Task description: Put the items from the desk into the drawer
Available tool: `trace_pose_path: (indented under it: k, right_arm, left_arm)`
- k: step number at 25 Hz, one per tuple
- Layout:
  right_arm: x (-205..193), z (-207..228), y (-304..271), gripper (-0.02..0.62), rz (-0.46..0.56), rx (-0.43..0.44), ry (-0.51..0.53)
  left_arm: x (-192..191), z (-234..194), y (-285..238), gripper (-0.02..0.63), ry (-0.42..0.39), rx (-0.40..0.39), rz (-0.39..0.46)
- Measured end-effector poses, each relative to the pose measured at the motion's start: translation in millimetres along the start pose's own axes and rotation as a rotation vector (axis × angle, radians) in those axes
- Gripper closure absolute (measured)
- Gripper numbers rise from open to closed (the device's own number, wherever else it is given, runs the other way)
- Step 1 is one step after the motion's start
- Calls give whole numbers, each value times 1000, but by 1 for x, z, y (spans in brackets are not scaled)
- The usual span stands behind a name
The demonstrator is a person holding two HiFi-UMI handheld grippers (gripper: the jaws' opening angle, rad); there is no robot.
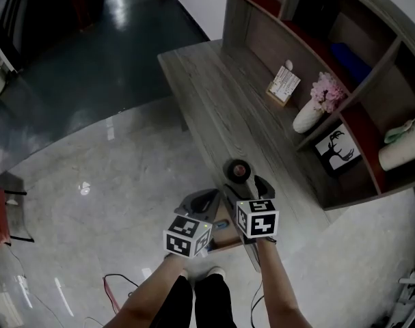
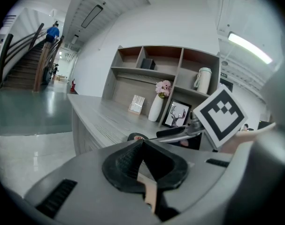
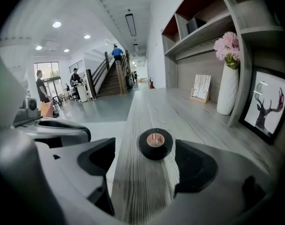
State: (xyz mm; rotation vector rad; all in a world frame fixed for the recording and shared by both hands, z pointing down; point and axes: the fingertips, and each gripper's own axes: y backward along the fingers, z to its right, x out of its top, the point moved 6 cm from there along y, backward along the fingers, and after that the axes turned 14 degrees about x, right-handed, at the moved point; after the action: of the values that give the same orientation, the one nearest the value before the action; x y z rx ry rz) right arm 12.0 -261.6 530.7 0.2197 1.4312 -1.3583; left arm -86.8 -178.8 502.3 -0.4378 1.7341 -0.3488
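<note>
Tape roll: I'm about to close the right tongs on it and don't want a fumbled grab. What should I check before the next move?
1. Right tongs open wide enough: ok. The jaws stand apart, wider than the tape roll.
2. Roll lined up: ok. It sits centred between the jaws' line.
3. Roll inside the pads: not ok. It lies just ahead of the tips.
4. Roll free to lift: ok. It lies flat on the desk with nothing touching it.
5. Left tongs out of the way: ok. They are shut, empty and off to the side.
6. Drawer open and ready: cannot tell.
</note>
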Motion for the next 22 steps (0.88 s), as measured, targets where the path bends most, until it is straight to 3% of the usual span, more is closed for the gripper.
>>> trace_pose_path:
  k: [13, 22]
  right_arm:
    - [7, 33, -42, 219, -71, -7, -9]
    - [3, 35, -64, 221, -181, -8, 27]
  left_arm:
    - [-9, -9, -25, 597, 3, 4, -9]
    - [-15, -15, -33, 597, 13, 4, -24]
